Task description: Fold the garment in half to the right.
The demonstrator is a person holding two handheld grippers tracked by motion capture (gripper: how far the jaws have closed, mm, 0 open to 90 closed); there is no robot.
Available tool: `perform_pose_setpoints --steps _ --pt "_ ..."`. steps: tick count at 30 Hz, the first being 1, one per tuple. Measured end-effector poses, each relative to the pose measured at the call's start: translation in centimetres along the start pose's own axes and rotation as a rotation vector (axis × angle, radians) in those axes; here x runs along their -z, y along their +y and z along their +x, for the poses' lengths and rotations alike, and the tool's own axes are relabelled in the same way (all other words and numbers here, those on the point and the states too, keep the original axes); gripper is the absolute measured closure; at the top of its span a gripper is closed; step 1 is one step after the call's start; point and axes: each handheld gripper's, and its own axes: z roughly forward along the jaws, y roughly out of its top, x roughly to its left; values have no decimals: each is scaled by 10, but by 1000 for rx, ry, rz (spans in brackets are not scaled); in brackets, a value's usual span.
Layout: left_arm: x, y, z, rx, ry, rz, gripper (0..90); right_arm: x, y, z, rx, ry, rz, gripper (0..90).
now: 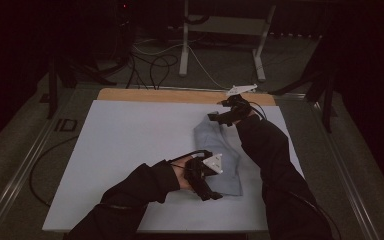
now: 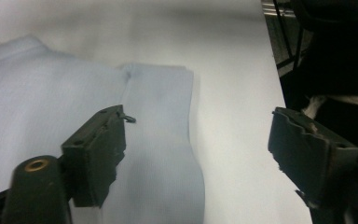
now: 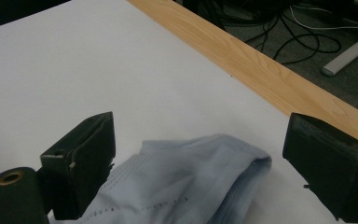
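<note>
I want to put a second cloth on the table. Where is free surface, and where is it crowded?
The white sheet is bare left of the pale blue garment, out to its left edge. The wooden strip along the far edge is bare too. It is crowded on the right: the left gripper and right gripper, both open, hover at the garment's ends.

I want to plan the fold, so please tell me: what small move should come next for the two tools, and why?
Probably lower the right tool and shut it on the cloth's far end. Both tools stand open, the right one straddles that rounded end, and the left tool hovers over the near part, so nothing is gripped yet.
</note>
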Motion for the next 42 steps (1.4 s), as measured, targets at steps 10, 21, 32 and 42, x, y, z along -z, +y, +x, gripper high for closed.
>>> perform_pose_setpoints --steps 10,21,32,42 --pt "30 -22 -3 21 8 -47 29 10 -12 8 15 2 -7 94" --pt "53 -56 -9 60 71 -94 4 18 -27 13 24 -3 -4 94" --pt "75 -101 -17 140 118 -130 4 32 -34 15 15 0 -47 94" --pt "88 -150 -31 238 182 -124 4 21 -43 8 -69 -4 -26 94"
